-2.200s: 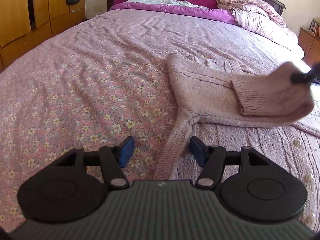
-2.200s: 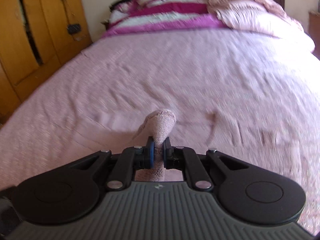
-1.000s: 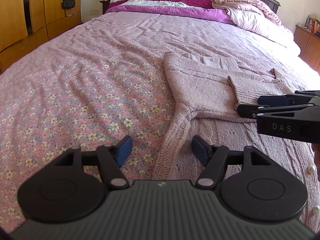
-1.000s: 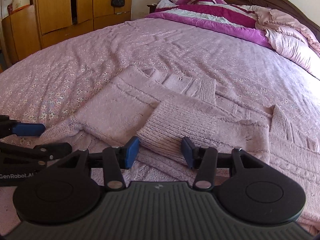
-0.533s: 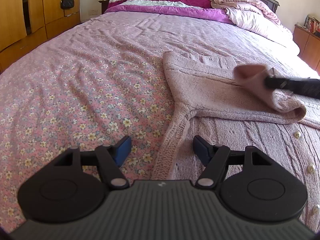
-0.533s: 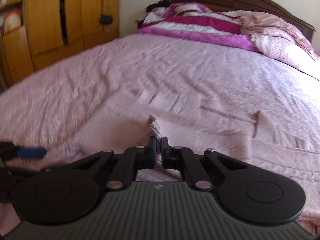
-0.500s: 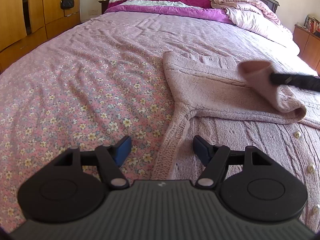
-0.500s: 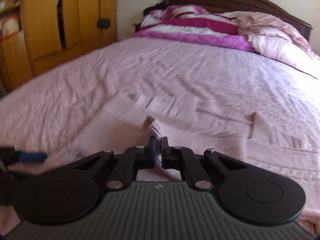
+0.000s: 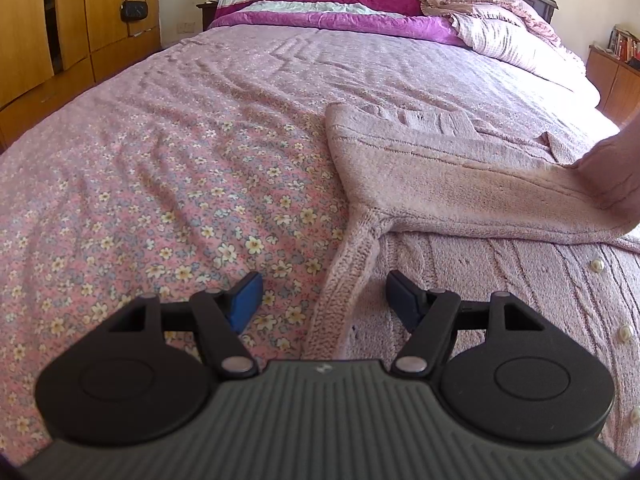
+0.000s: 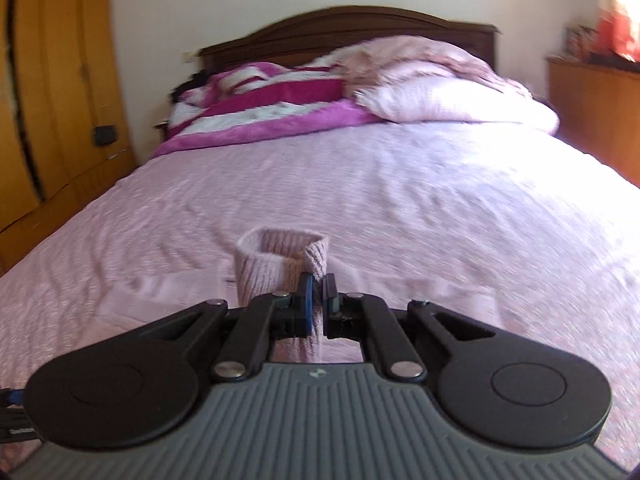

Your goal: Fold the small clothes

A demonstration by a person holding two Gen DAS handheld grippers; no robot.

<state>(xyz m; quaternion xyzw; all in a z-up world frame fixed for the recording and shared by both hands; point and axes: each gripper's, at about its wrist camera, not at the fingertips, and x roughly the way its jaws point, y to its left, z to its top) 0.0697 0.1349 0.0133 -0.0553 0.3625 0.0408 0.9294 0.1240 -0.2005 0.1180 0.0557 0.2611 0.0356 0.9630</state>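
Two tools were in our hands over a bed (image 9: 168, 168) covered in a pink floral bedspread. Our left tool (image 9: 322, 294) hung low with its blue-padded fingers (image 9: 245, 298) spread wide apart, gripping nothing. Between them ran the ribbed edge of a pale pink knitted cardigan (image 9: 460, 184), which lay on the bedspread to the right of centre, pearl buttons (image 9: 596, 266) lined up along its near right part. One fold of the cardigan lay across its body, and at the far right edge of the left view a piece of the knit rose off the bed. Our right tool (image 10: 316, 302) was clamped shut on the cardigan's ribbed sleeve cuff (image 10: 280, 260), which stood up as an open ring just beyond the pads. That view was blurred. Farther back lay a magenta and white striped quilt (image 9: 332, 4) beside a pale pink frilled blanket (image 9: 500, 28), against a dark wooden headboard (image 10: 360, 24). Yellow wooden wardrobes (image 9: 48, 28) stood on the left.
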